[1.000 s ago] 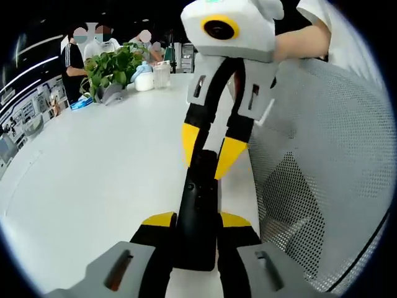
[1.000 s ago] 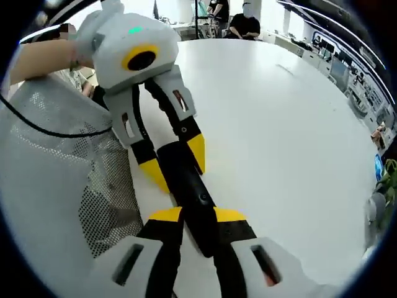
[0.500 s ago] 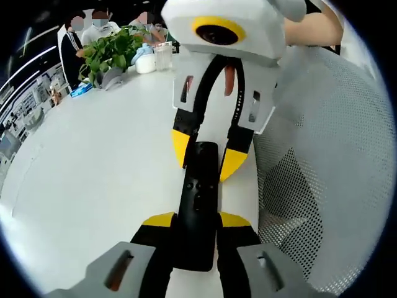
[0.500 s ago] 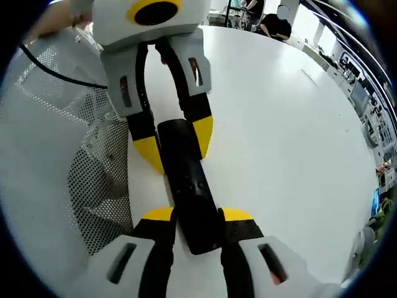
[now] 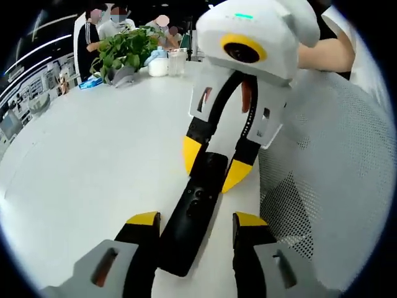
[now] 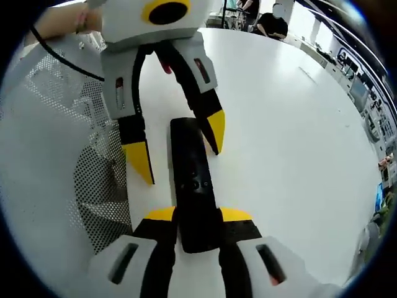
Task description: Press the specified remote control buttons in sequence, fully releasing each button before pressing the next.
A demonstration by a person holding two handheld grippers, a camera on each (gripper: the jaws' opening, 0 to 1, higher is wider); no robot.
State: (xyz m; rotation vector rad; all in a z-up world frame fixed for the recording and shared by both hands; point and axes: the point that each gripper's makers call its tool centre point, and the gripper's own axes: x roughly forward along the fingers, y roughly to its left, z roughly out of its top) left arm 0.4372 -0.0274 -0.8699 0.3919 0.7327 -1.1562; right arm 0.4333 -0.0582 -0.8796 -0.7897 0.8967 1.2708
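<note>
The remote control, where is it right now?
The remote control lies on the white table near its edge, clamped at one end by the right gripper, its other end between the open jaws of the left gripper.

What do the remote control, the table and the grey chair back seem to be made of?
Remote control: probably black plastic, with a smooth satin sheen. Table: a hard white surface, perhaps laminate or painted board, smooth with soft reflections; the pictures leave it open. Chair back: light grey woven mesh, since small holes let darker areas show through.
</note>
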